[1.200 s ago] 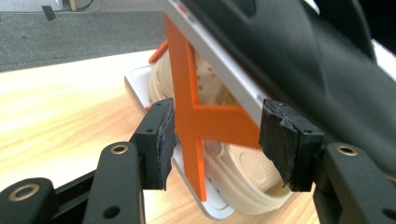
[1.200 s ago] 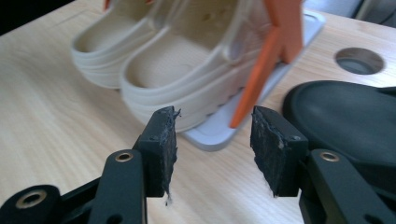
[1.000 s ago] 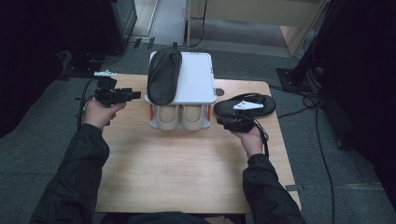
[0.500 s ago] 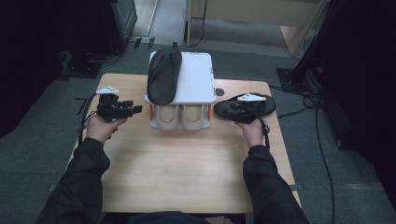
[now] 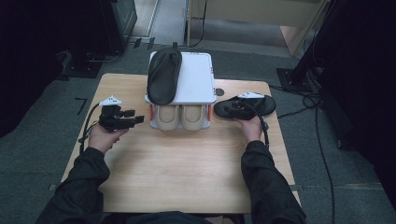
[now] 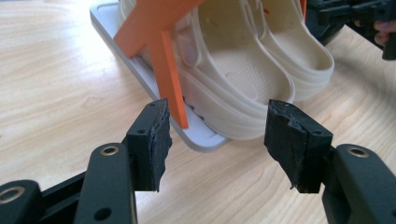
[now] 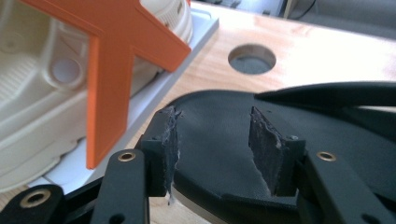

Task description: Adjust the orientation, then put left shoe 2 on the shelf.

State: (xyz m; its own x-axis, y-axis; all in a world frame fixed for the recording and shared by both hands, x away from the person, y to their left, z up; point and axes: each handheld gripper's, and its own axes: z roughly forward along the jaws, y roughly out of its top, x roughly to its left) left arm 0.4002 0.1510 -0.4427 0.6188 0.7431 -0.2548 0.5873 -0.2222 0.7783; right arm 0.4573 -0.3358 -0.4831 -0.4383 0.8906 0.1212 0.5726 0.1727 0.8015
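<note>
A person at a wooden desk [image 5: 187, 158] works two grippers beside a white shoe rack [image 5: 194, 84].

Right of the rack, the right gripper [image 7: 215, 140] has its fingers apart around a black sandal [image 5: 245, 107] lying on the desk. Left of the rack, the left gripper [image 6: 217, 135] hangs with fingers open, empty. A second black sandal [image 5: 163, 74] lies on the rack's top, beige sandals [image 5: 182, 116] underneath.

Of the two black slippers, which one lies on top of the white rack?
The black slipper at the rack's left lies on the white rack; the other black slipper rests on the wooden table by the right gripper.
</note>
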